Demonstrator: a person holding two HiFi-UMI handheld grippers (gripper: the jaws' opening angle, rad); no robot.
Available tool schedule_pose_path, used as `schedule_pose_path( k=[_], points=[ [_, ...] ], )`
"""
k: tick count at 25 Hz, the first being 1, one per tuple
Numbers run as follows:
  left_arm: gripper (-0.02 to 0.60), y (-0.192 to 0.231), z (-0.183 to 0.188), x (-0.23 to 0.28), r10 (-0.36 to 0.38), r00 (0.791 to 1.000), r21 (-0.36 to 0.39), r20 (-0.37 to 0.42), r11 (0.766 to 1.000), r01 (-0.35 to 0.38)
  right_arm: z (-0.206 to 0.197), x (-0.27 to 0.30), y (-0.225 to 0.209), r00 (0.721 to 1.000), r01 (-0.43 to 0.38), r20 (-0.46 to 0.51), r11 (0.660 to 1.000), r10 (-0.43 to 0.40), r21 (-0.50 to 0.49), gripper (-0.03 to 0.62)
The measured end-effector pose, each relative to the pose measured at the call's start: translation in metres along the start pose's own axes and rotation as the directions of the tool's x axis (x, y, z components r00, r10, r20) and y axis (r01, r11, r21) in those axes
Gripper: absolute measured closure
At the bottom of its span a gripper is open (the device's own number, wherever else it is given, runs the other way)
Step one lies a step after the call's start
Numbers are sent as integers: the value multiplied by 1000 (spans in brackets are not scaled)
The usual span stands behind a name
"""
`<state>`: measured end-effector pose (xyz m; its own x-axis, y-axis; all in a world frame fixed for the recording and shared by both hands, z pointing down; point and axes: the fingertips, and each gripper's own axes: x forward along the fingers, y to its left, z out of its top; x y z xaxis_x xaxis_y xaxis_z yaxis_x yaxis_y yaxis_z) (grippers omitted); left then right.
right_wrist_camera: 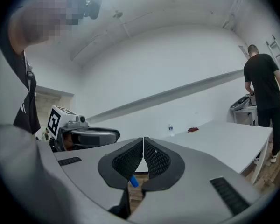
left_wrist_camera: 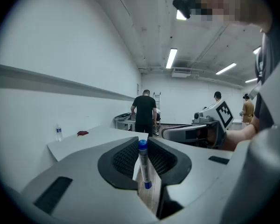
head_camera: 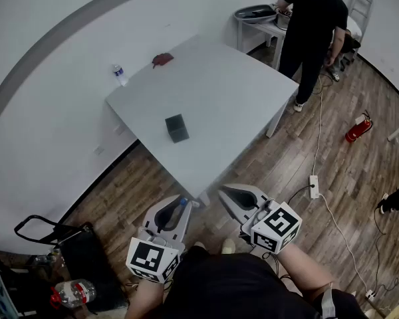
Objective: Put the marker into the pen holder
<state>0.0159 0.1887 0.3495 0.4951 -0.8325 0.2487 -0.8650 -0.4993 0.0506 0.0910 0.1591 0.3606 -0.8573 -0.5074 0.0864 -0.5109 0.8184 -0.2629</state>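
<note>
The black pen holder (head_camera: 177, 127) stands on the white table (head_camera: 219, 98), toward its near left part. My left gripper (head_camera: 185, 206) hangs below the table's near corner, shut on a marker (left_wrist_camera: 144, 168) with a blue cap (head_camera: 183, 202) that stands upright between the pads. Beside it on the right, my right gripper (head_camera: 227, 193) is shut, its pads (right_wrist_camera: 155, 158) meeting with nothing between them. A small blue bit (right_wrist_camera: 133, 181) shows below those jaws; what it is cannot be told. The pen holder is hidden in both gripper views.
A water bottle (head_camera: 120, 74) and a red object (head_camera: 162, 59) lie at the table's far left edge. A person in black (head_camera: 312, 18) stands at a second table behind. On the wood floor are a fire extinguisher (head_camera: 358, 128), a power strip (head_camera: 313, 186) and cables.
</note>
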Motion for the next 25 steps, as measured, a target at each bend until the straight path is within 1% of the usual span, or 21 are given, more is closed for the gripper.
schedule_pose_path(
  k=[4, 10, 15, 21, 25],
  points=[
    [517, 14, 2, 3, 12, 1000, -5, 4, 1000, -12, 2, 8, -3, 1000, -4, 10, 1000, 4, 7, 577],
    [517, 46, 1, 19, 15, 1000, -22, 13, 1000, -15, 1, 32, -14, 1000, 7, -16, 1000, -7, 1, 577],
    [517, 90, 3, 48, -1, 1000, -27, 13, 1000, 1, 3, 68, -39, 999, 40, -30, 999, -40, 8, 577],
    [517, 155, 8, 92, -27, 1000, -17, 7, 999, 27, 12, 122, -70, 996, 82, -46, 997, -81, 13, 577],
    [517, 196, 9, 123, -50, 999, -9, 4, 999, 50, 18, 150, -88, 989, 139, -55, 990, -138, 17, 577]
  ],
)
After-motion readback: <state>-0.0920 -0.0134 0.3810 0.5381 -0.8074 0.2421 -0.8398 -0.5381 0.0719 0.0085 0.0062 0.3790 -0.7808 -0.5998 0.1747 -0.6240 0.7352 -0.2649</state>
